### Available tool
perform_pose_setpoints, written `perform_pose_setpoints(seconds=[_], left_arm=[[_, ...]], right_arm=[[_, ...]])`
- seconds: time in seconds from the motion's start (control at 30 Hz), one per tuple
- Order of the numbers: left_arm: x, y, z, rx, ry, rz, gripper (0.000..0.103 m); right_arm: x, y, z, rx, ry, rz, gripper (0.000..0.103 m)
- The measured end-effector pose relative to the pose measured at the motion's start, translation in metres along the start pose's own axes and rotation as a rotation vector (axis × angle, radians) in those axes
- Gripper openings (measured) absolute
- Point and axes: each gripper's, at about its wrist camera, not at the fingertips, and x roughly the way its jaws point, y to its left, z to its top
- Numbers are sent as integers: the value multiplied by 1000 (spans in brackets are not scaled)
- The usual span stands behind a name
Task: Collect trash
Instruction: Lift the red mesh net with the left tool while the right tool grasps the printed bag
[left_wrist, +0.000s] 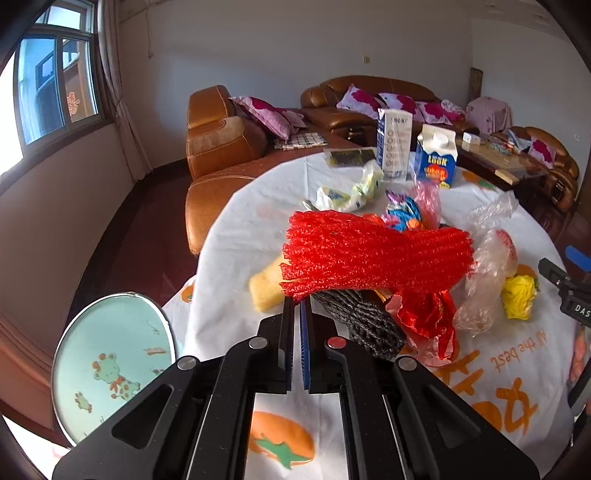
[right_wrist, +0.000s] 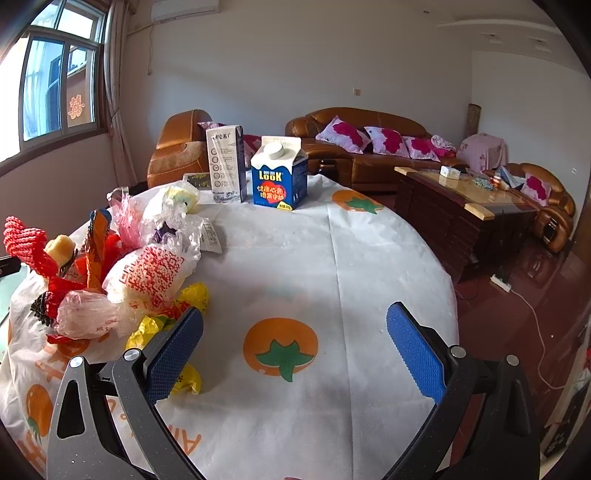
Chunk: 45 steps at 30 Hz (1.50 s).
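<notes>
pinching the red foam net (left_wrist: 373, 258), the left hand-held gripper (left_wrist: 298, 306) is clenched; the right hand-held gripper (right_wrist: 295, 339) gapes wide.

White walls, daylit window (right_wrist: 59, 88), brown leather sofas (right_wrist: 369, 147), dark red floor (right_wrist: 517, 314).

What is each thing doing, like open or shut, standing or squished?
left claw: shut on the red foam net, lifted
right claw: open, empty
blue carton: upright, cap on
tall carton: upright
clear bag: crumpled
yellow wrapper: crumpled
</notes>
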Motion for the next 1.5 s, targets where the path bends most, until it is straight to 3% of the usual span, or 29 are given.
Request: perform_pose_setpoints(seconds=[0.13,0.37,0.8,0.93,1.0,1.03,1.07,1.27,1.5], left_arm=[[-8,18,4,-56,3,-7,3],[-13,42,3,-71,-11,97,3],[-11,66,-19,-91,56,134,3],[-12,66,-18,-91,53,136,3],[-13,67,-19,-92,52,140,3],[-15,70,-20,-96,52,143,3],[-15,71,-20,-98,52,144,3],[-20,75,-19,-104,41,150,3],[-32,82,-17,-119,17,169,3]], right_arm=[[-4,2,6,3,-10,11,98],[-5,12,25,-8,-38,38,98],[13,48,44,-54,23,170,94],[26,62,43,-92,99,214,70],[32,65,37,-89,144,257,52],[35,67,33,-92,180,290,36],[35,69,31,-94,194,307,28],[23,66,27,-66,196,360,13],[-6,60,46,-7,112,375,11]])
